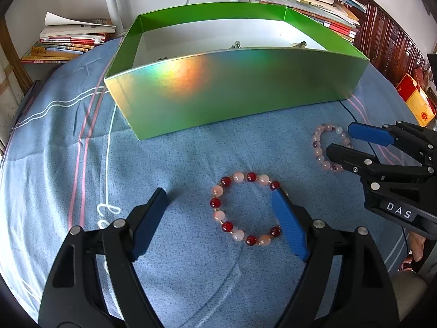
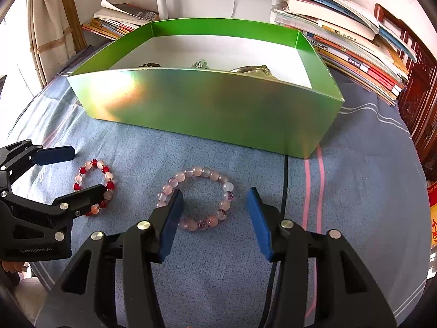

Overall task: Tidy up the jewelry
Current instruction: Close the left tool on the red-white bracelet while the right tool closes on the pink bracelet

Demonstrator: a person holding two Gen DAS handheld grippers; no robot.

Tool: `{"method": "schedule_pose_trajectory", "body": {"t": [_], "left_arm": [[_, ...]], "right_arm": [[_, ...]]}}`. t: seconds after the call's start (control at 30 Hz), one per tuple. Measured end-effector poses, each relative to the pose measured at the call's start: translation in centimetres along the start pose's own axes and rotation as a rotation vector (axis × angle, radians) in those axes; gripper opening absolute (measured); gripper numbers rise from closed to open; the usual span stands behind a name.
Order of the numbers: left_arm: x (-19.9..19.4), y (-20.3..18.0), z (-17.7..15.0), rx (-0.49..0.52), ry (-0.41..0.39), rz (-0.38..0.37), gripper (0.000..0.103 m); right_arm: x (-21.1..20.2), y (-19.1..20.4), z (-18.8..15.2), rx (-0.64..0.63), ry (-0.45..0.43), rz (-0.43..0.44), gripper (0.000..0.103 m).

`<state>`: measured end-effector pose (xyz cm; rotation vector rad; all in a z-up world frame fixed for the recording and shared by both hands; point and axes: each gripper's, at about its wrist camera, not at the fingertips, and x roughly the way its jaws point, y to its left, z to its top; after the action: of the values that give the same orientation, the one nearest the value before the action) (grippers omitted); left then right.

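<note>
red and pink round bead bracelet: flat on blue cloth | pale pink bead bracelet: flat beside it | shiny green paper box: open, behind both

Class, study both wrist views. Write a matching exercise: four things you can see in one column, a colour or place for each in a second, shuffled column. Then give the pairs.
1. box
2. bracelet by the left tongs
3. bracelet by the right tongs
4. books

A. pale pink beads
B. stacked behind the box
C. green
D. red and pink beads

Pairs: 1-C, 2-D, 3-A, 4-B

A lived-in home room: stacked books, carved wooden furniture, a cloth-covered table.
</note>
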<state>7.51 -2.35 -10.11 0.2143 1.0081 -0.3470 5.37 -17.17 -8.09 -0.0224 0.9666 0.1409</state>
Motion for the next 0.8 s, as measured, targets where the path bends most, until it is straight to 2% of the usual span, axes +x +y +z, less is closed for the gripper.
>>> {"method": "schedule_pose_trajectory", "body": {"t": [0.03,0.1,0.17,0.23,0.27,0.43,0.8], "left_arm": [[0.0,0.0,0.0,-0.001,0.001,0.001,0.079],[-0.1,-0.2,0.0,0.002,0.0,-0.002,0.075],[-0.3,-0.4,-0.1,0.013,-0.004,-0.011,0.066],[-0.5,-0.9,-0.1,0.025,-0.007,-0.02,0.048],[-0.5,-1.1,-0.1,0.032,-0.007,-0.025,0.043],[-0.7,-1.9,-0.1,0.046,-0.005,-0.043,0.01],[-0.8,-2.3,-0.2,0.05,-0.002,-0.031,0.008]], "right_arm": [[0.0,0.0,0.0,-0.001,-0.002,-0.001,0.047],[-0.2,0.0,-0.2,-0.004,-0.009,0.006,0.034],[-0.3,-0.2,-0.3,-0.002,-0.009,0.01,0.019],[-0.3,-0.2,-0.3,0.0,-0.008,0.018,0.013],[-0.3,-0.2,-0.3,0.0,-0.007,0.019,0.01],[-0.5,0.2,-0.5,-0.011,-0.005,0.029,0.008],[-0.7,0.9,-0.5,-0.022,-0.008,0.047,0.008]]}}
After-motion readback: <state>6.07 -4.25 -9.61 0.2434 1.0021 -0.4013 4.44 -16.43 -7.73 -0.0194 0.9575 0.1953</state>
